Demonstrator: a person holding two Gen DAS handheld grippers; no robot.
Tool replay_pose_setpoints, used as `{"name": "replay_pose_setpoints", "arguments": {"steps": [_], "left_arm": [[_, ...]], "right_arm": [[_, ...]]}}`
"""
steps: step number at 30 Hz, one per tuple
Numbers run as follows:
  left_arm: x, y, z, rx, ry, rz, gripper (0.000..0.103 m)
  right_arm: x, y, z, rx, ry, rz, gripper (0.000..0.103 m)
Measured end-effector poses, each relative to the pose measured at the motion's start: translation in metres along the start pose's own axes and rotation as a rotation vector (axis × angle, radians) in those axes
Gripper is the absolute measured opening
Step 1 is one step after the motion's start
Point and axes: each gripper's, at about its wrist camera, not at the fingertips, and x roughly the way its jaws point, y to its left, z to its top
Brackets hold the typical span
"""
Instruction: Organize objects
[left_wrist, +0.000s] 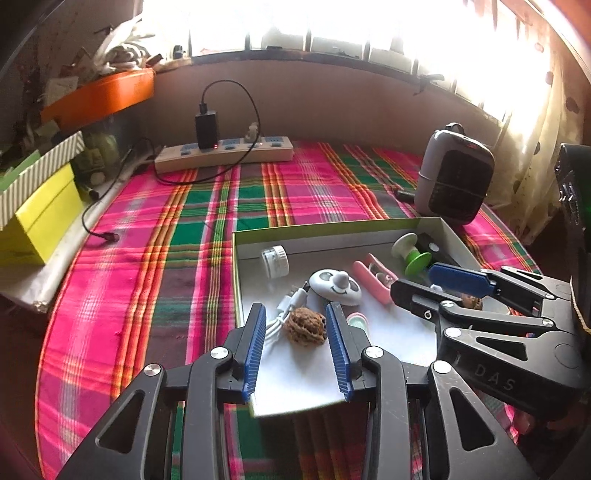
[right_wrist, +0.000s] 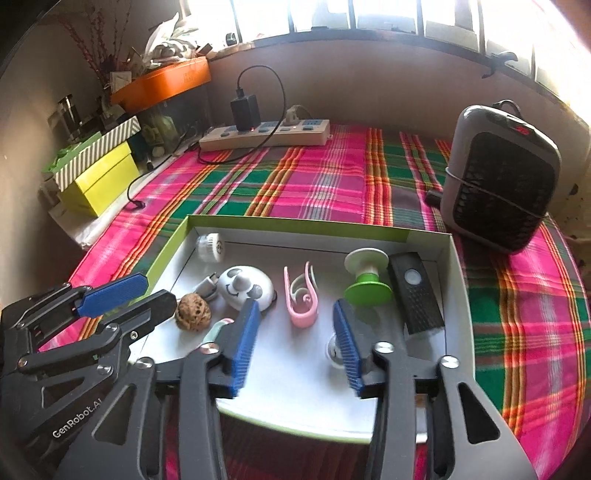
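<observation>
Hovering both hands over the box (left_wrist: 332, 226), lower centre. Left jaws spread, walnut (left_wrist: 306, 326) lying loose between my left fingers (left_wrist: 255, 343); right jaws spread, empty, pink clip (right_wrist: 300, 302) straight ahead, long axis pointing away.

Blown-out window (left_wrist: 332, 22) glare, dim foreground, fisheye-warped edges.
</observation>
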Motion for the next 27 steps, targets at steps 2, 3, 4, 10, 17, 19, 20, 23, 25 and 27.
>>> {"name": "replay_pose_setpoints", "arguments": {"steps": [2, 3, 4, 10, 17, 19, 20, 23, 25, 27], "left_arm": [[-0.005, -0.001, -0.003, -0.001, -0.004, 0.008, 0.032], [-0.008, -0.001, -0.005, -0.001, -0.006, 0.013, 0.032], [-0.011, -0.001, -0.007, -0.003, -0.008, 0.019, 0.032], [-0.025, 0.001, -0.018, -0.016, -0.02, 0.058, 0.032], [-0.038, -0.002, -0.032, -0.013, -0.026, 0.084, 0.032], [-0.039, -0.003, -0.036, -0.01, -0.021, 0.089, 0.032], [-0.041, -0.004, -0.038, -0.008, -0.02, 0.091, 0.032], [-0.043, -0.006, -0.045, -0.013, -0.011, 0.091, 0.032], [-0.044, -0.006, -0.049, -0.016, 0.0, 0.085, 0.032], [-0.044, -0.009, -0.055, -0.009, 0.009, 0.09, 0.032]], "right_arm": [[-0.005, 0.0, -0.002, 0.003, -0.008, 0.001, 0.047], [-0.008, 0.001, -0.003, 0.005, -0.011, 0.002, 0.047], [-0.011, 0.001, -0.005, 0.007, -0.015, 0.001, 0.047], [-0.027, 0.002, -0.018, 0.002, -0.032, -0.009, 0.048], [-0.044, 0.001, -0.036, 0.009, -0.044, -0.02, 0.053], [-0.048, -0.001, -0.04, 0.017, -0.046, -0.023, 0.053], [-0.049, -0.003, -0.042, 0.022, -0.046, -0.026, 0.054], [-0.051, -0.006, -0.05, 0.026, -0.036, -0.043, 0.054], [-0.052, -0.008, -0.055, 0.03, -0.03, -0.051, 0.054], [-0.053, -0.011, -0.06, 0.036, -0.023, -0.053, 0.054]]}}
